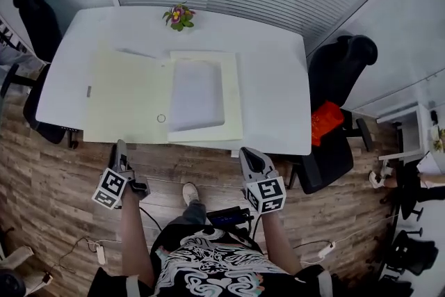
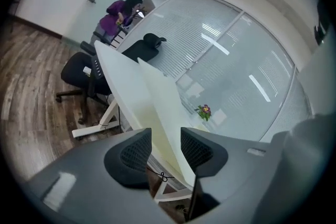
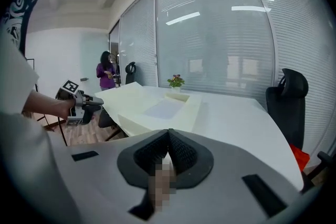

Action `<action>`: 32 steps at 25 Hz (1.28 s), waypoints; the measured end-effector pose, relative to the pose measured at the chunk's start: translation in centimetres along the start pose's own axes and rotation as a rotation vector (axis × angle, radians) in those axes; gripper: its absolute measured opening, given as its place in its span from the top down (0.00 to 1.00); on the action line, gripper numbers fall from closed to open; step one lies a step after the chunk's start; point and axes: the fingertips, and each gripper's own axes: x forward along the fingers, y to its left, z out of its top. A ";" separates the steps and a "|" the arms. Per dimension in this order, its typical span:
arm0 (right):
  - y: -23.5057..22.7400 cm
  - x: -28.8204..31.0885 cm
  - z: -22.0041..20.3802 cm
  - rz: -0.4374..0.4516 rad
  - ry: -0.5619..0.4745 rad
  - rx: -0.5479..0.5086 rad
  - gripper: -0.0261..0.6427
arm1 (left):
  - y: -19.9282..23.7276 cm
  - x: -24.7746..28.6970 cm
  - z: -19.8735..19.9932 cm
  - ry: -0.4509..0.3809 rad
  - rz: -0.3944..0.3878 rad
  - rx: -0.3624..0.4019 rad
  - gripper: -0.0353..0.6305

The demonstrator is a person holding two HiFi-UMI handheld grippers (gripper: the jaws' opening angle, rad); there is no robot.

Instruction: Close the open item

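The fingers (image 2: 137,152) of the left gripper (image 2: 166,140) were held spread with nothing pinched. They were lined up on the near left edge of the pale yellow cardboard folder (image 1: 132,97), apparently so that its cover could be taken. The fingers (image 3: 184,152) of the right gripper (image 3: 168,136) were pressed together, empty, and kept just off the folder's near right corner. The folder was laid open and flat on the white rounded worktop (image 1: 278,101), with a small potted flower (image 1: 179,16) set beyond the folder's far edge.

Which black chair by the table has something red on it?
The chair at the table's right end; a red item lies on its seat, the left chair shows none.
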 end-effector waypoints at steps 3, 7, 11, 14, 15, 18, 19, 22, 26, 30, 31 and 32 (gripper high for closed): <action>-0.4 1.3 -0.1 0.006 0.015 -0.010 0.96 | 1.1 0.9 0.8 -0.020 -0.007 -0.042 0.70; -0.7 2.3 -0.2 -0.005 0.041 -0.026 0.96 | 1.4 1.5 1.8 -0.036 -0.024 -0.054 0.70; -0.8 2.9 0.6 -0.011 0.054 -0.054 0.96 | 1.1 1.8 2.8 -0.056 -0.041 -0.055 0.74; -1.3 3.2 1.0 -0.020 0.060 -0.064 0.96 | 0.8 1.9 3.5 -0.075 -0.057 -0.066 0.77; -1.5 3.3 0.9 -0.023 0.066 -0.066 0.96 | 0.7 1.8 3.5 -0.077 -0.061 -0.069 0.78; -1.9 3.5 0.9 -0.019 0.078 -0.073 0.96 | 0.4 1.6 3.7 -0.087 -0.069 -0.073 0.82; -2.0 3.8 0.9 -0.013 0.080 -0.079 0.96 | 0.4 1.7 3.7 -0.093 -0.069 -0.076 0.84; -1.8 4.6 0.4 0.010 0.088 -0.091 0.96 | 0.6 1.8 3.8 -0.112 -0.060 -0.080 0.85; -1.9 5.2 -0.3 0.037 0.095 -0.096 0.96 | 0.6 2.1 3.7 -0.126 -0.044 -0.081 0.90; -2.2 6.0 -0.7 0.058 0.097 -0.078 0.96 | 0.4 2.3 3.9 -0.116 -0.032 -0.058 0.90; -2.2 6.1 -0.7 0.061 0.090 -0.071 0.96 | 0.3 2.3 4.0 -0.117 -0.031 -0.055 0.90; -2.3 6.1 -0.7 0.065 0.082 -0.064 0.96 | 0.3 2.3 4.1 -0.119 -0.030 -0.055 0.91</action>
